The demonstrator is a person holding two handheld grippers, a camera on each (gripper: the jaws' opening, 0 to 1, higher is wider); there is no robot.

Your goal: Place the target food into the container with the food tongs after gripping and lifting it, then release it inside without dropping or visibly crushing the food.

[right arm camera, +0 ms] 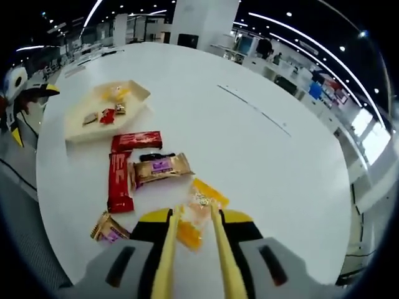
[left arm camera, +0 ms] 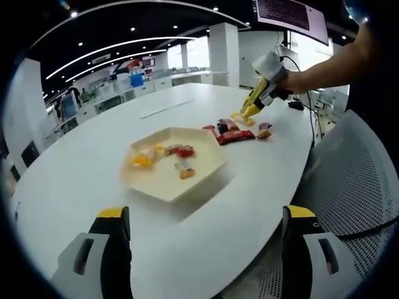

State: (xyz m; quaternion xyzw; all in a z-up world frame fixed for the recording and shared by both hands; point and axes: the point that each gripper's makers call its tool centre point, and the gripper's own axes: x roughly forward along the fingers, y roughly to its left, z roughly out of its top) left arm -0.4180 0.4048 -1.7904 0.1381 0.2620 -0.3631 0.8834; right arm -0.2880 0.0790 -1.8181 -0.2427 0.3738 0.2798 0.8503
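Right gripper view, near to far: the right hand-held gripper carries yellow food tongs whose two arms rise from the bottom of the view and bracket a clear-wrapped orange-yellow snack packet lying on the white table; the tong tips sit at either side of the packet, and whether they already pinch it cannot be told, nor can the jaws' own spacing on the tongs. Just beyond lie a gold-wrapped bar, two red-wrapped bars, and a small gold packet to the near left; farther off stands the pale hexagonal tray, already holding several sweets. Left gripper view: the left hand-held gripper hangs wide apart and empty over the table edge, with the tray just ahead. Probable hazards: the slick wrapper may slip from narrow tong tips during lifting, since only its edges are caught; excess squeeze could crush the soft contents; the carry to the tray passes over the neighbouring bars, where a drop would land.
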